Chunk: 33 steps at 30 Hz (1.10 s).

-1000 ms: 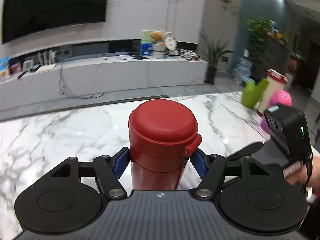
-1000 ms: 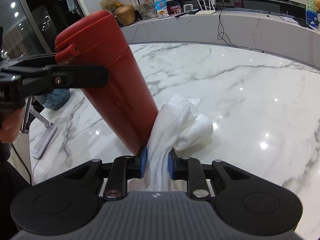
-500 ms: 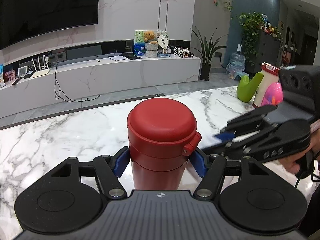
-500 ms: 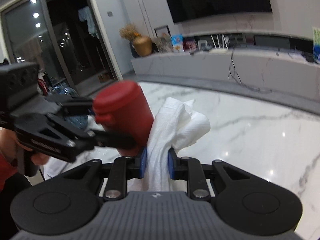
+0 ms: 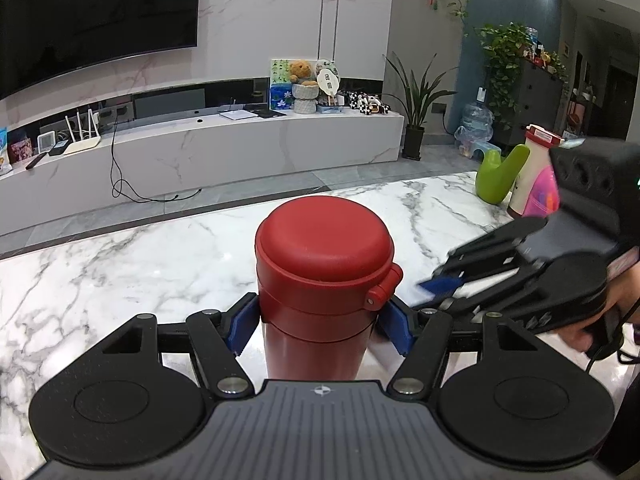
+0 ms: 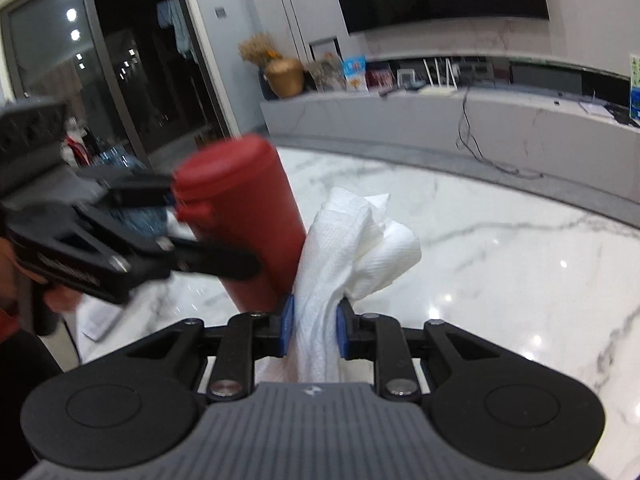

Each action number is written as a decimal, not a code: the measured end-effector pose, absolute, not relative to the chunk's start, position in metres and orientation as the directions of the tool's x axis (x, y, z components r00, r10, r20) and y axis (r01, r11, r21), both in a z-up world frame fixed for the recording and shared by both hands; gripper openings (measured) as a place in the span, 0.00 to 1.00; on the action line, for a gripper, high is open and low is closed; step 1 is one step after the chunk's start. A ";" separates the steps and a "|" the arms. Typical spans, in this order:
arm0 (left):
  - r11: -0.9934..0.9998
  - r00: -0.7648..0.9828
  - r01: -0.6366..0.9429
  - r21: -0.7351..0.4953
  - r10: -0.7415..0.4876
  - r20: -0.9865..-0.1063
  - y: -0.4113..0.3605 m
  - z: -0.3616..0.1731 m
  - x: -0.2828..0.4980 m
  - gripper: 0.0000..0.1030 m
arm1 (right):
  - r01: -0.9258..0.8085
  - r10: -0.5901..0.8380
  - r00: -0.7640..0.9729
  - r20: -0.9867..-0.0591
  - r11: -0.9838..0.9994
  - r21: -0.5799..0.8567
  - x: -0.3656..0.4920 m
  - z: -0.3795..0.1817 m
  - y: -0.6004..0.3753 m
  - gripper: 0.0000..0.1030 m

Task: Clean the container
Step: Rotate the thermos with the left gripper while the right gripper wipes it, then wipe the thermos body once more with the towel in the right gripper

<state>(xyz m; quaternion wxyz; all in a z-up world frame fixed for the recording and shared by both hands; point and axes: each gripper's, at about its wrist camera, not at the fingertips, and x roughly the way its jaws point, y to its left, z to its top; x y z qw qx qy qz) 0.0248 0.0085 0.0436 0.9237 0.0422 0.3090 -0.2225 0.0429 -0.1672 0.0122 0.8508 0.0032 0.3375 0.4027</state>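
Observation:
A red flask with a closed flip lid (image 5: 324, 264) stands upright between the blue pads of my left gripper (image 5: 320, 322), which is shut on its body just under the lid. In the right wrist view the same red flask (image 6: 248, 216) is held above the marble table (image 6: 500, 248), with the left gripper (image 6: 168, 216) at its neck. My right gripper (image 6: 311, 330) is shut on a crumpled white paper towel (image 6: 352, 248), which touches the flask's right side. From the left wrist view the right gripper (image 5: 440, 286) comes in from the right, close to the flask.
At the marble table's far right edge stand a green object (image 5: 500, 178) and a white and pink container (image 5: 536, 176). Some white paper (image 6: 96, 320) lies at the table's left edge. A hand (image 5: 616, 304) holds the right gripper. A long TV bench (image 5: 200, 148) runs behind.
The flask and both grippers have risen off the table. The paper towel has travelled up the flask's side from its base toward the middle. The right gripper has come closer to the flask.

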 end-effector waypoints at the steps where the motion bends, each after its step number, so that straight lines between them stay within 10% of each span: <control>1: 0.898 0.710 0.436 -0.061 -0.385 -0.590 0.009 0.044 0.025 0.61 | -0.679 0.677 0.445 -0.586 0.682 0.272 0.045 0.008 -0.164 0.24; 19: 0.959 0.759 0.193 -0.209 -0.281 -0.588 0.005 0.033 0.016 0.64 | -0.586 0.570 0.407 -0.714 0.762 0.275 0.051 -0.036 -0.139 0.24; 33: 0.910 0.695 0.408 -0.074 -0.362 -0.622 0.013 0.042 0.030 0.61 | -0.613 0.612 0.371 -0.699 0.727 0.311 0.053 -0.035 -0.140 0.24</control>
